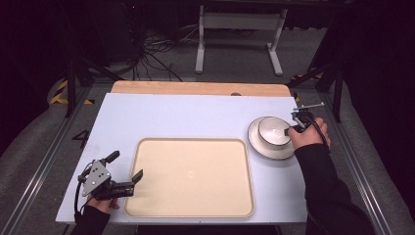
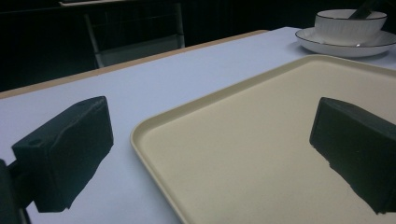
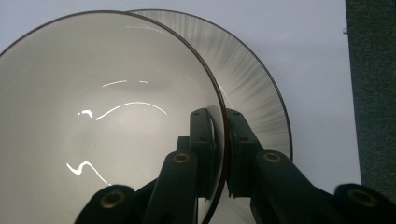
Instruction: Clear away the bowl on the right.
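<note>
A white bowl (image 1: 272, 131) with a dark rim sits on a white plate (image 1: 259, 147) at the right of the table. My right gripper (image 1: 289, 130) is shut on the bowl's rim, one jaw inside the bowl (image 3: 93, 121) and one outside over the plate (image 3: 261, 98). My left gripper (image 1: 126, 171) stands open at the near left, its fingers (image 2: 70, 149) spread across the left edge of a large beige tray (image 1: 191, 176). From the left gripper view the bowl (image 2: 348, 25) and plate (image 2: 345, 46) lie far off at the upper right.
The beige tray (image 2: 261, 140) has nothing on it and fills the middle of the light blue tabletop (image 1: 186, 117). A wooden strip (image 1: 200, 88) runs along the far edge. Beyond stand a white frame (image 1: 240, 34) and floor cables.
</note>
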The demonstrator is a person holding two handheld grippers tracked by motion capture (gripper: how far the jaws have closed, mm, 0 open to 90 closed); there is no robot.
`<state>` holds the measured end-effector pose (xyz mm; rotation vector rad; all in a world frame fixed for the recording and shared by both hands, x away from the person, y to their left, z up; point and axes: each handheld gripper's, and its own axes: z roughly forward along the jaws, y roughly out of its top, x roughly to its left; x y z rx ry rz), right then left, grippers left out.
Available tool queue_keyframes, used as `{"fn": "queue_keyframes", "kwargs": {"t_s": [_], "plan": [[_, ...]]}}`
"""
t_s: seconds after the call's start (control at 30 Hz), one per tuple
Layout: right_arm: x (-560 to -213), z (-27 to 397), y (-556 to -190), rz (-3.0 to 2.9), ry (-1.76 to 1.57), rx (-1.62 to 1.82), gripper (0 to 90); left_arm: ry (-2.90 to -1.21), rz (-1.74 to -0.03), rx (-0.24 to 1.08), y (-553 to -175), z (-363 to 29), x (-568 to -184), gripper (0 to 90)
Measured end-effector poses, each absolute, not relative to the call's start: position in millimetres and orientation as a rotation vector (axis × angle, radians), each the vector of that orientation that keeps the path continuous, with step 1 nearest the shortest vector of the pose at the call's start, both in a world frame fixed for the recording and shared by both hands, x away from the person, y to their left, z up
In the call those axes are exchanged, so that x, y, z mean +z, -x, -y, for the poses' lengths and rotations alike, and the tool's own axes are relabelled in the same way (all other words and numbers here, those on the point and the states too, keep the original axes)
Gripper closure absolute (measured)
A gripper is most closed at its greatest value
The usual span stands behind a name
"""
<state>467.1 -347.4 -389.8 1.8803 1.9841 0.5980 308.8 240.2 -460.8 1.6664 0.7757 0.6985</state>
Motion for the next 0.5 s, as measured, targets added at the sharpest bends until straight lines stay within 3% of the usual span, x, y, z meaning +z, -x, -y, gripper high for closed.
{"fn": "queue_keyframes", "kwargs": {"t_s": [0.5], "plan": [[-381.0,349.1,-464.1,-1.971,-1.879,0.674,82.8,-1.665,-0.776,0.699,-308.8,-240.2,-460.8,0.1]]}}
